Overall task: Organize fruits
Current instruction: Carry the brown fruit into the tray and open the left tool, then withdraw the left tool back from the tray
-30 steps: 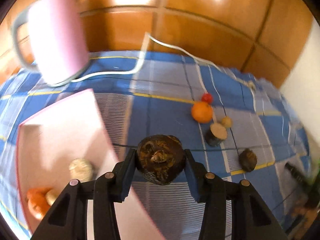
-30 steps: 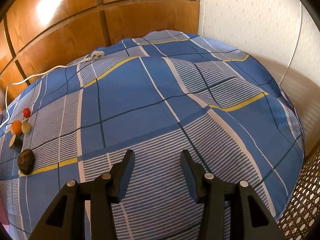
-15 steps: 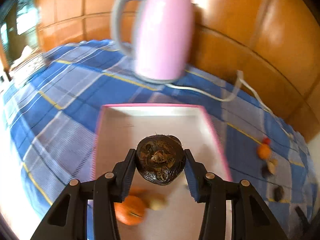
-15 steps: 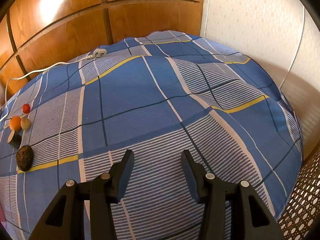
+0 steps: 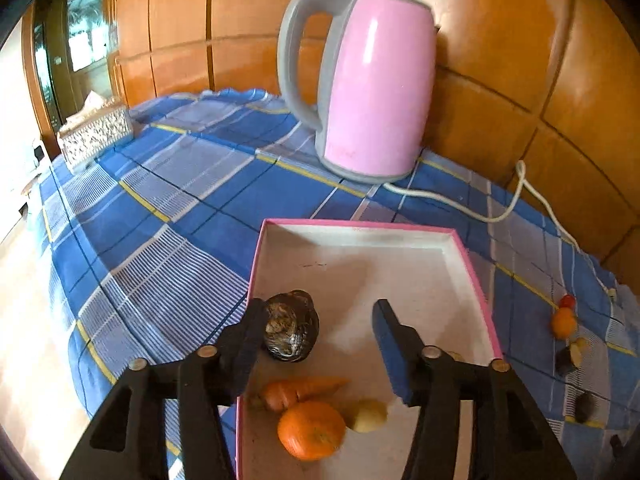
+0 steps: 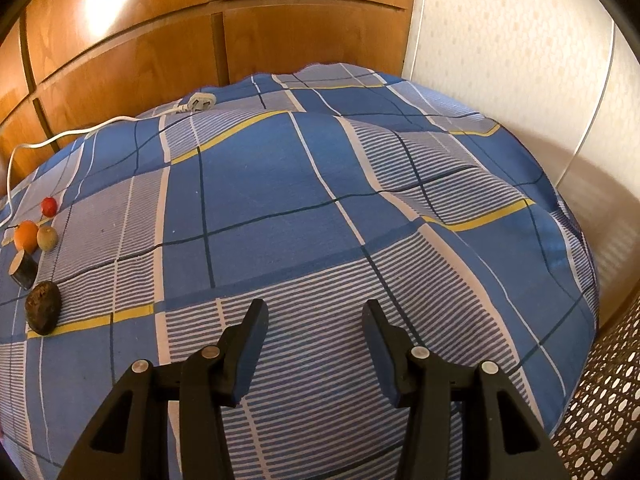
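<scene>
My left gripper (image 5: 320,322) hangs over the pink-rimmed white box (image 5: 472,280), its jaws opening. A dark brown round fruit (image 5: 291,330) sits by the left finger with a wide gap to the right pad. Lower in the box lie a carrot (image 5: 298,392), an orange (image 5: 311,429) and a pale small fruit (image 5: 368,415). My right gripper (image 6: 314,326) stands open over bare cloth, nothing between its fingers. At the far left of the right wrist view lie a red fruit (image 6: 49,206), an orange (image 6: 26,235), a kiwi (image 6: 47,237), a cut dark piece (image 6: 24,270) and a brown fruit (image 6: 43,307).
A pink kettle (image 5: 372,92) with a grey handle stands behind the box, its white cord (image 5: 472,208) trailing right along the wooden wall to a plug (image 6: 198,103). A patterned tissue box (image 5: 96,136) sits at the far left. The blue checked cloth (image 6: 280,184) drops off at the right.
The left gripper swung left from the cloth to over the box, carrying the dark fruit. Its jaws have now spread and the fruit is freed by the left finger. The right gripper stayed put.
</scene>
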Demonstrator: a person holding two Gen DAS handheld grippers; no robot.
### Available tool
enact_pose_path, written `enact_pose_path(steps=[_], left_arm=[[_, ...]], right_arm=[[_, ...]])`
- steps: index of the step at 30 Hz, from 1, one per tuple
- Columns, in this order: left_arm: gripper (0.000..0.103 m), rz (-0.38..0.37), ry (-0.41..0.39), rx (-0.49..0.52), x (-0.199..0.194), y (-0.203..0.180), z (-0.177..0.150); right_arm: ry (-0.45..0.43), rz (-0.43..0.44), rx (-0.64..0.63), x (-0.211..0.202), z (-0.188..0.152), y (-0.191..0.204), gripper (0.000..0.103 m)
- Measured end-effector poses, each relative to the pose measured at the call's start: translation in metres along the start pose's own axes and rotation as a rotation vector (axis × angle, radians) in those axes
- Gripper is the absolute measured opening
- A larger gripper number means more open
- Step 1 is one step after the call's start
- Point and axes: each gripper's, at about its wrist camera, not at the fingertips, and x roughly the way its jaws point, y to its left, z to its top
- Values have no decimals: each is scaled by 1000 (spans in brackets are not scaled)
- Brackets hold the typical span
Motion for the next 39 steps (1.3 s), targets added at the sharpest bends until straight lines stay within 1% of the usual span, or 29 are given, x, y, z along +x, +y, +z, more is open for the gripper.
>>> enact_pose_path(steps=[3, 5, 8, 12, 13, 18, 21, 23, 25, 27, 32, 34, 36, 39], left_arm=[[63, -19, -40, 6, -20, -5, -5], [68, -32, -61, 14, -32, -8, -10], [70, -53, -76, 30, -47, -13, -21], [71, -77, -68, 35, -59, -15, -36], [73, -80, -66, 35, -61, -15, -40], [74, -82, -41, 24, -68, -10, -61], [79, -76, -32, 19, -71, -7, -72], [87, -72, -42, -1, -74, -3, -79], [91, -65, -52, -15, -77, 1, -85], [91, -67, -48, -29, -78, 4, -90], [94, -56, -48, -55, -82, 12, -101], [94, -57, -51, -68, -84, 16, -104], [94, -54, -51, -72, -86, 19, -106], [97, -48, -55, -80, -88, 23, -109]], right_arm=[[-2, -2, -2, 0, 0, 0, 50], [-3, -4, -4, 0, 0, 0, 50], [-3, -2, -7, -1, 0, 2, 50], [-5, 6, -20, -2, -2, 6, 50], [-4, 9, -24, -2, -2, 7, 50], [-4, 18, -44, -4, -4, 14, 50], [0, 23, -62, -5, -5, 19, 50], [5, 25, -82, -5, -5, 24, 54], [2, 19, -96, -5, -6, 27, 55], [2, 24, -83, -4, -7, 25, 56], [-18, 15, -51, -3, -10, 20, 69], [-28, 19, -21, -1, -12, 15, 80], [-59, 8, -1, 1, -15, 11, 89], [-95, 8, 7, 1, -19, 10, 90]])
